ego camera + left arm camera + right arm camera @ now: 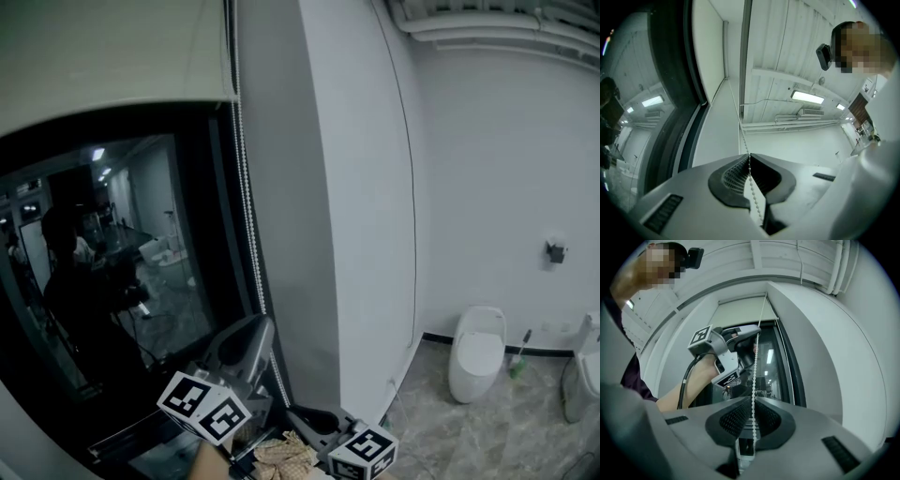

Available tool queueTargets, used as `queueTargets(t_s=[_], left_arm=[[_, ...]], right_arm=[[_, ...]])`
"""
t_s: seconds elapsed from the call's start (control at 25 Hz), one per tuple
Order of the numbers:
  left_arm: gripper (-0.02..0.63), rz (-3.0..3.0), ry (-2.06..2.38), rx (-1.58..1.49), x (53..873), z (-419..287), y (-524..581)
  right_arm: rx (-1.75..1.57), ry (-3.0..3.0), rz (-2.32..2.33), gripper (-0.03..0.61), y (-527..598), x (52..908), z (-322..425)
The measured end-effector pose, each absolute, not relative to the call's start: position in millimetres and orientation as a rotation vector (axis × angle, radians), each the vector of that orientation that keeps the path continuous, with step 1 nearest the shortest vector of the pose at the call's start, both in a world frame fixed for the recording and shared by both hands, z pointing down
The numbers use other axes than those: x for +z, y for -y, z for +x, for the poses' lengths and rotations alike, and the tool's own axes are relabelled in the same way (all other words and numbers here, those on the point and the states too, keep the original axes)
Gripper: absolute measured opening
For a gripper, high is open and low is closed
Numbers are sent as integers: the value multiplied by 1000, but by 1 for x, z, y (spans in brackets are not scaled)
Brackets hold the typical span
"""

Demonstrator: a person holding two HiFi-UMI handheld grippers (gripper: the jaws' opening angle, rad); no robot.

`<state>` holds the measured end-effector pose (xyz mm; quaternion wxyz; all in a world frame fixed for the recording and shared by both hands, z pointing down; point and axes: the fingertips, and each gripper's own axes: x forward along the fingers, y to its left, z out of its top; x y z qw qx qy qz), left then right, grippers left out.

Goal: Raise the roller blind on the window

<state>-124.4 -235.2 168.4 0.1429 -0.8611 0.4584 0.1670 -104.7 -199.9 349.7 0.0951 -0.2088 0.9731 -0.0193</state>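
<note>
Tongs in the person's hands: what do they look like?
The left tongs and right tongs are smooth light grey shells, pointed at the tip, with black dotted pads inside. Each carries a white cube printed with black square markers. A black cable leaves the left one. The person wears a dark sleeve.

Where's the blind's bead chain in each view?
Head view: bead chain runs down the centre, beside the window frame.
Left gripper view: bead chain lower centre, pinched in the left tool.
Right gripper view: bead chain centre, pinched in the right tool.
Shared landmark: window frame.
</note>
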Motion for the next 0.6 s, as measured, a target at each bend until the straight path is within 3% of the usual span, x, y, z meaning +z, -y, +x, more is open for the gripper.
queueTargets(t_s=[0.6], left_arm=[[12, -2520, -1404, 470, 211, -140, 235]], right_arm=[[-55, -2755, -663, 18, 227, 316, -77]])
